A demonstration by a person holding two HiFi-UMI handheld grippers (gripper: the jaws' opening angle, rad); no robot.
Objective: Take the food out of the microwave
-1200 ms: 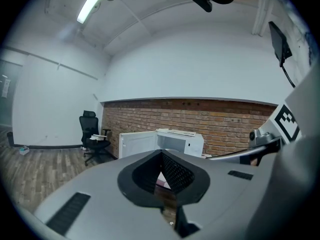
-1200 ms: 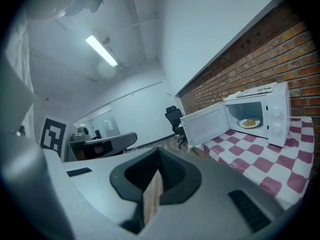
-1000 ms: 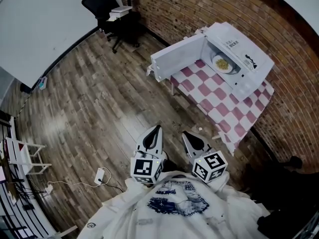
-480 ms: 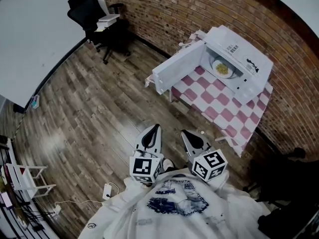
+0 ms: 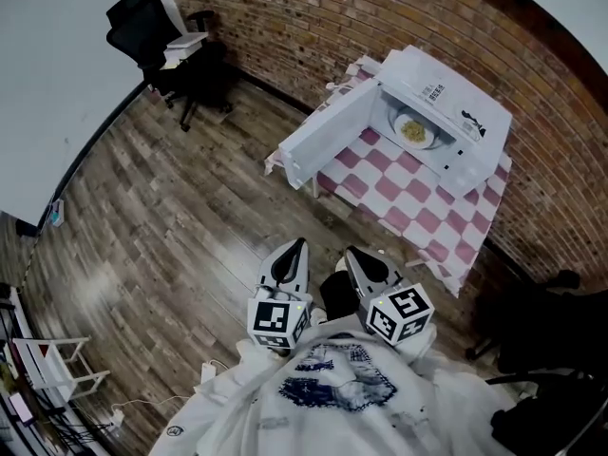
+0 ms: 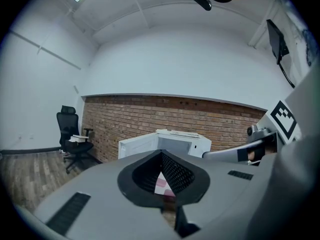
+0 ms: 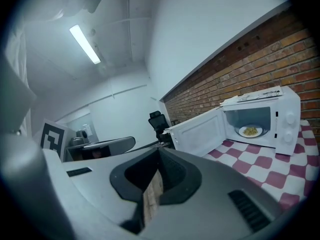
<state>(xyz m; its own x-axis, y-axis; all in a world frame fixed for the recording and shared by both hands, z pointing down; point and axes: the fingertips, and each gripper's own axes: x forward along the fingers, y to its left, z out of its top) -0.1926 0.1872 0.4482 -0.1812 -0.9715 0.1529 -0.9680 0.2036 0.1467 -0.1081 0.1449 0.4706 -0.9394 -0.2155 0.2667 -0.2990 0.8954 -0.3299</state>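
Head view: plate of food (image 5: 415, 129) sits inside the open white microwave (image 5: 472, 112) on the checkered tablecloth (image 5: 399, 193). Left gripper (image 5: 300, 245) and right gripper (image 5: 351, 254) both clenched, empty, well apart from it.

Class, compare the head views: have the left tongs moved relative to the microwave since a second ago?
Yes: the left tongs have come nearer the microwave, toward its open door.

plate of food (image 5: 415, 129) inside microwave (image 5: 446, 88), microwave on table (image 5: 418, 207) by wall (image 5: 380, 17), chair (image 5: 138, 27) well to its left
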